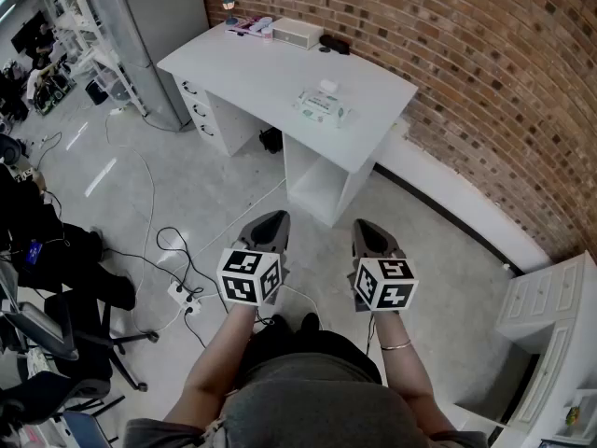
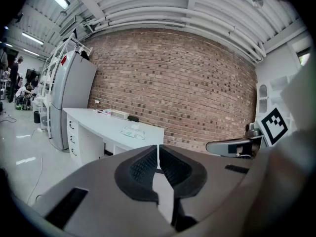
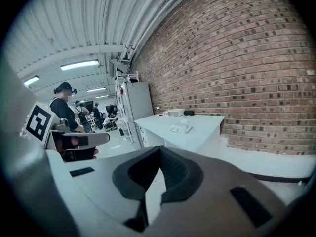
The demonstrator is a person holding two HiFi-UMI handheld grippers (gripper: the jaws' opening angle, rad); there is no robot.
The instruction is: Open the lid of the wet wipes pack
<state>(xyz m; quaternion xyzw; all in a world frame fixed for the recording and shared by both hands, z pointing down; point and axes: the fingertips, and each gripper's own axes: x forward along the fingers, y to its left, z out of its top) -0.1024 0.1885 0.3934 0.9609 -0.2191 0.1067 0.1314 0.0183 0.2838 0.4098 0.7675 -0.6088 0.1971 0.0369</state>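
Your left claw [image 1: 268,224] and right claw [image 1: 371,235] are the closest things in shot. You're holding them out side by side, both pinched fully shut with nothing between the jaws. The wet wipes pack [image 1: 324,108] is well ahead of both claws, roughly on the line between them. It's lying flat on the white bench [image 1: 242,63], toward the end nearer the claws, with bare floor [image 1: 224,194] in between. Beyond the pack, at the back of the bench by the brick wall [image 1: 466,63], sit a white box [image 1: 297,32] and a dark thing [image 1: 334,43] I can't identify. The lid's too small from here to say if it's shut.

So honestly you're at step zero, just the approach. Next move as I see it is to walk up until the pack sits just under the claws. Then use one claw to pin the pack's body down, and open the other to catch the lid's lip and flip it up. The pack looks soft and light, so I'd expect it to slide.
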